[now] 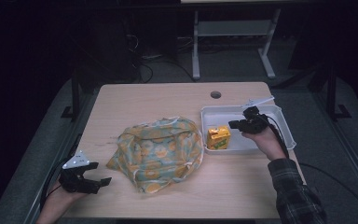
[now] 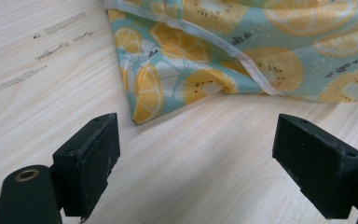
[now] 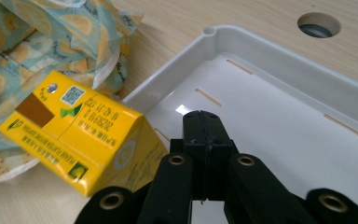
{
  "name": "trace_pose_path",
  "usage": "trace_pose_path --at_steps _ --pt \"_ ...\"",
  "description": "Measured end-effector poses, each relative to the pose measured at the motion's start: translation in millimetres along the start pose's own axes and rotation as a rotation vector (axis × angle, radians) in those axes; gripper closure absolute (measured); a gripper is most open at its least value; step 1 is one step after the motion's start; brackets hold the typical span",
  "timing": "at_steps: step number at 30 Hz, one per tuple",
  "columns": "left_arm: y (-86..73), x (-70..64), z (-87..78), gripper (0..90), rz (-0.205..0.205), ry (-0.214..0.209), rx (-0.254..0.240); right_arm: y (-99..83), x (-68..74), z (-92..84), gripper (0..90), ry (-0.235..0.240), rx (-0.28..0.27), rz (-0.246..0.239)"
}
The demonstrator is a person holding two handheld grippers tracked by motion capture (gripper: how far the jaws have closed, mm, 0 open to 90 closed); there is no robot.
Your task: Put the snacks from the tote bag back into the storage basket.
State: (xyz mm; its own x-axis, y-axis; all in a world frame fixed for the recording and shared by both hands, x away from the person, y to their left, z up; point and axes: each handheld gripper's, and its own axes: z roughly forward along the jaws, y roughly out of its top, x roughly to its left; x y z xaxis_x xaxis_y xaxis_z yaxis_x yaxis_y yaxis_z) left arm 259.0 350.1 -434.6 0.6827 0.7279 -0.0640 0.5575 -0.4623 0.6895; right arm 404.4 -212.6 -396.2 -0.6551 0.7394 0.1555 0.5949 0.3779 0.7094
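Handling the yellow juice carton [image 1: 218,138]: light, stiff-edged, crushable, it leans at the white tray's [image 1: 279,122] left wall near the table's right edge. Your right hand-held gripper [image 1: 233,124] hovers clenched, empty; grip its flat sides. Left hand-held gripper [image 1: 100,173] gapes.

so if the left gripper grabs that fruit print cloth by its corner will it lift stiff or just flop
The cloth would probably flop: it lies crumpled in soft folds on the table. It looks thin and light, so likely only the pinched corner would rise first, the rest dragging behind.
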Motion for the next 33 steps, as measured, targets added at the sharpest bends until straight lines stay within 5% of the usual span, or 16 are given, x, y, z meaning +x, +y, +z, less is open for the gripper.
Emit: trace_pose_path --at_steps 11,33 --pt "-0.6 0.0 3.1 14.5 0.000 -0.005 0.017 13.0 3.4 22.3 89.9 0.063 0.019 -0.013" --pt "2.3 -0.7 7.2 14.5 0.016 -0.021 0.026 7.1 6.1 19.7 90.0 0.090 0.051 -0.038"
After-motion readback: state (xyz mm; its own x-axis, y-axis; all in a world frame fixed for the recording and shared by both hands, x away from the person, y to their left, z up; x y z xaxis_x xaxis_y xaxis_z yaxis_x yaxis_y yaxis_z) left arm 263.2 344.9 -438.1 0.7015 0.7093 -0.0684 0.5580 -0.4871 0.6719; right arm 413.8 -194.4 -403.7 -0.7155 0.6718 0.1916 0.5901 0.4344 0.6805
